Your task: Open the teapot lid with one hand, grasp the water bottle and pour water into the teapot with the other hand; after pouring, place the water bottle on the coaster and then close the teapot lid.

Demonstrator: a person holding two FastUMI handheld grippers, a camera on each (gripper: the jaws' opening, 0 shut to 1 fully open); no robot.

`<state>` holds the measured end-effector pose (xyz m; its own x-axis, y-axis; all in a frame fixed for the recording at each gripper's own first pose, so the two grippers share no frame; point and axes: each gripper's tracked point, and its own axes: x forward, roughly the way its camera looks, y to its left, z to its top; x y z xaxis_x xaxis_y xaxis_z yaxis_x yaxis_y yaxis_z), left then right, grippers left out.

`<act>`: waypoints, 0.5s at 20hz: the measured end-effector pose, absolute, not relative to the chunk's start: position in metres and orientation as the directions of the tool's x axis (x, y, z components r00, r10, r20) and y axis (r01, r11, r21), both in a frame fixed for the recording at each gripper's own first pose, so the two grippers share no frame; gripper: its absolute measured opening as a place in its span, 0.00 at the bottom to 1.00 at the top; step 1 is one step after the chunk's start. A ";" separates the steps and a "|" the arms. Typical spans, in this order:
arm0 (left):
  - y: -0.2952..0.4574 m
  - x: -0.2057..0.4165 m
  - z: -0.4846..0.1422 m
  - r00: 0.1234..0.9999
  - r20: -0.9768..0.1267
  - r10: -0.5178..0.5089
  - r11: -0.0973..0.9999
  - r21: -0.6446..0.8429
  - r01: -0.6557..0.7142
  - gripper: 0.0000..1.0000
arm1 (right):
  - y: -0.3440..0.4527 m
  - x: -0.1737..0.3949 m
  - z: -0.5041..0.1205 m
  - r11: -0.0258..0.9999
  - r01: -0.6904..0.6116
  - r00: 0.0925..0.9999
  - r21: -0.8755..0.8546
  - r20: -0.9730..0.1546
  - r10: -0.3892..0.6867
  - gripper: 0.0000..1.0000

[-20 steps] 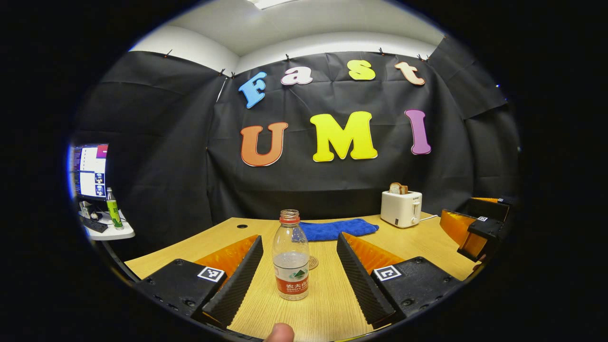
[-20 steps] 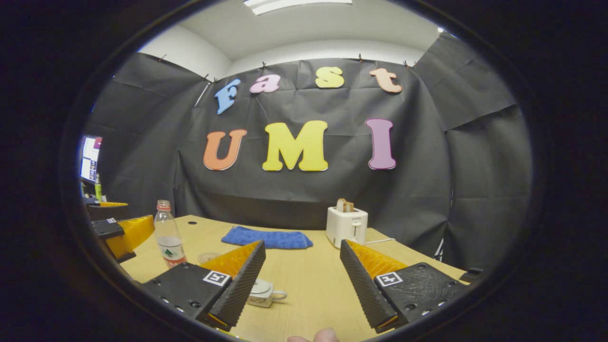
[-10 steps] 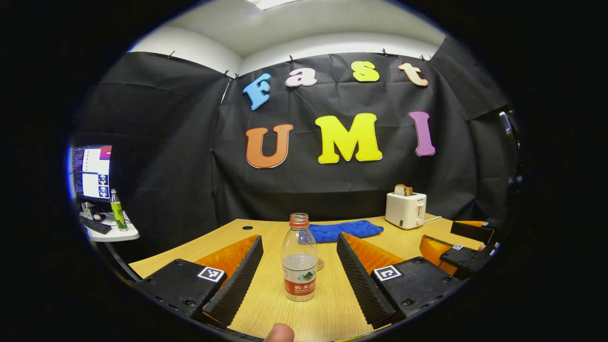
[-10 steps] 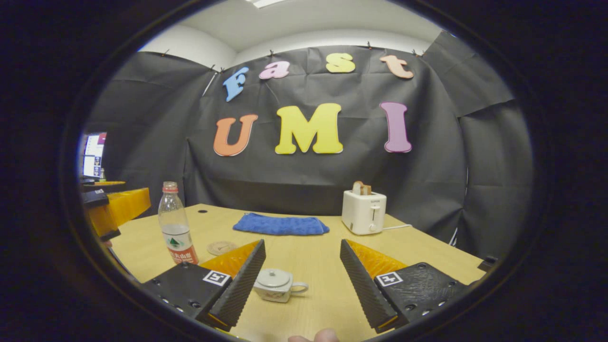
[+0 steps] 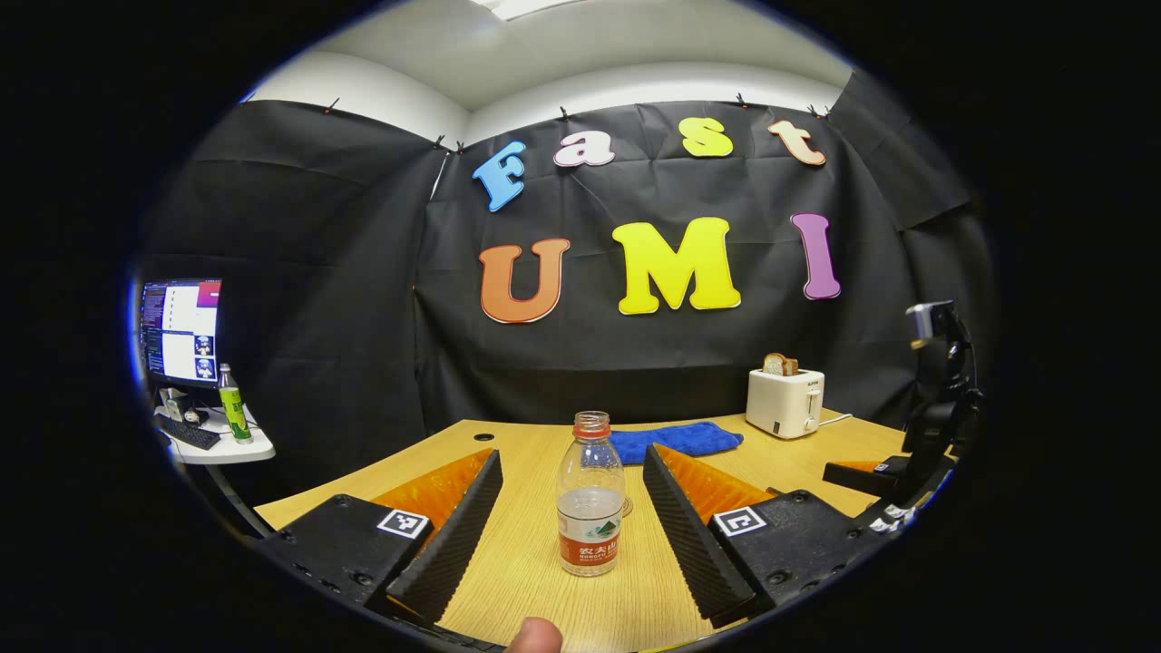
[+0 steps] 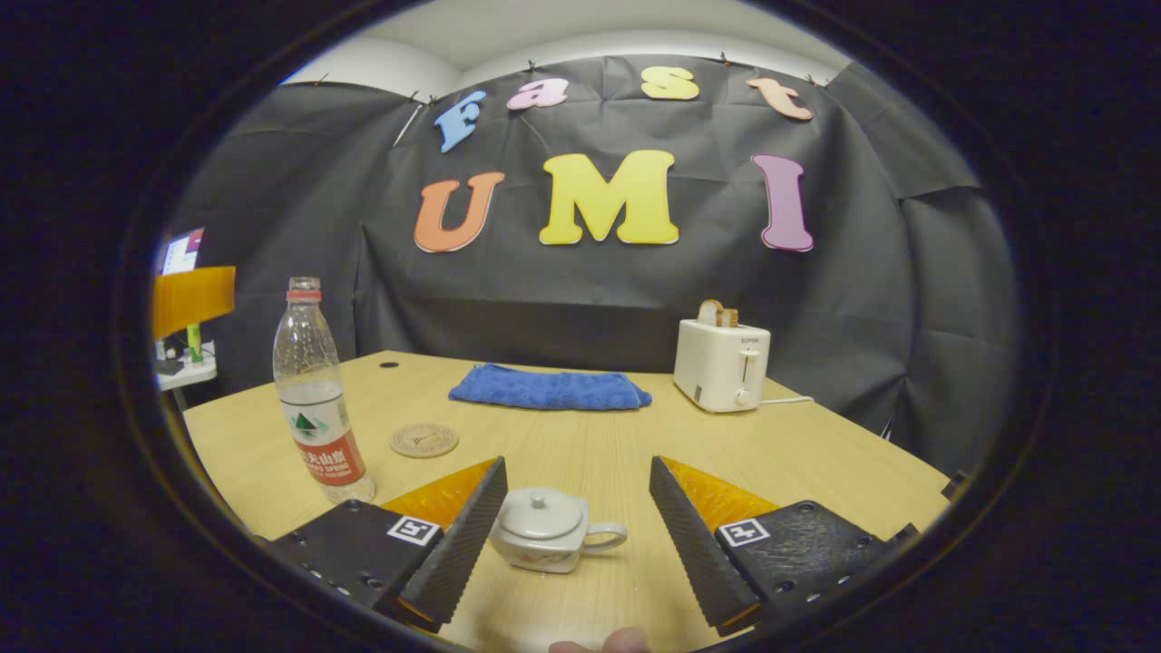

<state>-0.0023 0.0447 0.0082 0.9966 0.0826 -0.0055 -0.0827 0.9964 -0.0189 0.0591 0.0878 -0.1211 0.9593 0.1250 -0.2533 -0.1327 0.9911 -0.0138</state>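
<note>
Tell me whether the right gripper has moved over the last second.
Yes. In the right gripper view, the right gripper has dropped toward the table and closed in on the teapot, which now sits between its open fingers.

Water bottle (image 6: 313, 390): clear plastic with a red neck ring and a white-and-red label bearing a small green mark; teapot (image 6: 548, 529): pale grey-white glaze with a faint darker motif low on its side, its lid (image 6: 541, 513) the same tone. Coaster (image 6: 424, 440): tan, with a fine dark printed pattern; cloth (image 6: 550, 387): solid bright blue; toaster (image 6: 722, 365): cream-white, holding brown-crusted bread (image 6: 717, 314). Table (image 6: 816, 453): light yellow wood grain; a second bottle (image 5: 234, 414) on the side desk was green with a pale label.
</note>
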 end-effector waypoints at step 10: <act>0.049 0.000 0.002 0.995 -0.029 0.097 0.995 -0.015 -0.098 0.98 | 0.103 0.077 -0.134 0.984 -0.173 0.945 -0.052 -0.289 0.151 0.70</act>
<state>0.0001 0.0495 0.0018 0.9949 0.0971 -0.0287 -0.0975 0.9951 -0.0146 0.0773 0.1026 -0.1338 0.9453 0.1505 -0.2894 -0.1726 0.9836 -0.0523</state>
